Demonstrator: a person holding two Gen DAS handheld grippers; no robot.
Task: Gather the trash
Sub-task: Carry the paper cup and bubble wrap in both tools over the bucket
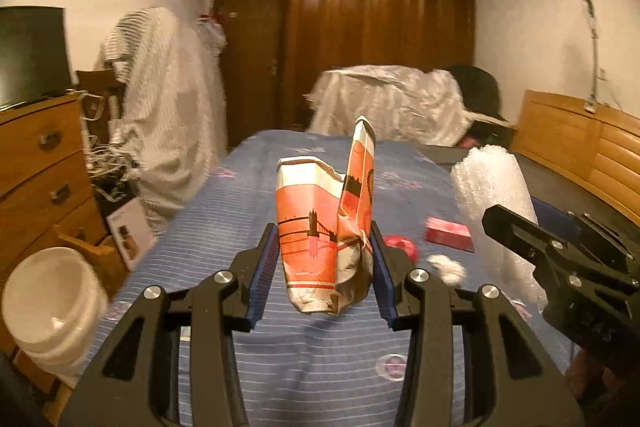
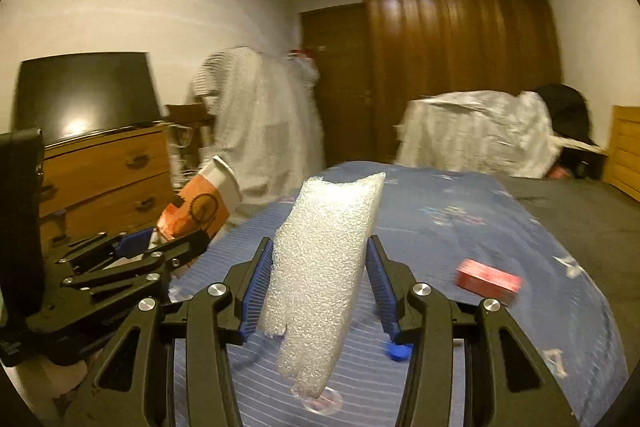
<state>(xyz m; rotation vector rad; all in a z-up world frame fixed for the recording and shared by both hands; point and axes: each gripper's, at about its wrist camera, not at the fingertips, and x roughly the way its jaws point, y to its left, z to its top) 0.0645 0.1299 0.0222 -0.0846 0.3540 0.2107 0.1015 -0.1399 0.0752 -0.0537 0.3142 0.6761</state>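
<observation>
**Both tongs loaded over the bed: drop risk on the carry**

Above the bed (image 1: 304, 367), the left tongs (image 1: 324, 267) are closed on a crumpled paper cup (image 1: 320, 227), held upright between the blue pads. The right tongs (image 2: 316, 287) are closed on a strip of bubble wrap (image 2: 320, 267), which hangs below the grip.

Risks, as judged:
- The cup is already crushed and may fold further, slipping out if the hold slackens.
- The wrap is soft and springy; its dangling tail could snag the bedding or the other tongs, which sit close alongside.
- A white bin (image 1: 52, 303) stands low by the bed's left edge; a hurried release could miss it.

Trash remaining on the striped blue cover: a red box (image 2: 488, 281), a red ring-shaped item (image 1: 402, 245), a white wad (image 1: 446, 267), a blue cap (image 2: 396, 351).

Room: wooden wardrobe (image 1: 376, 39), dresser (image 1: 40, 163), cloth-draped furniture. Both views are motion-blurred.
</observation>
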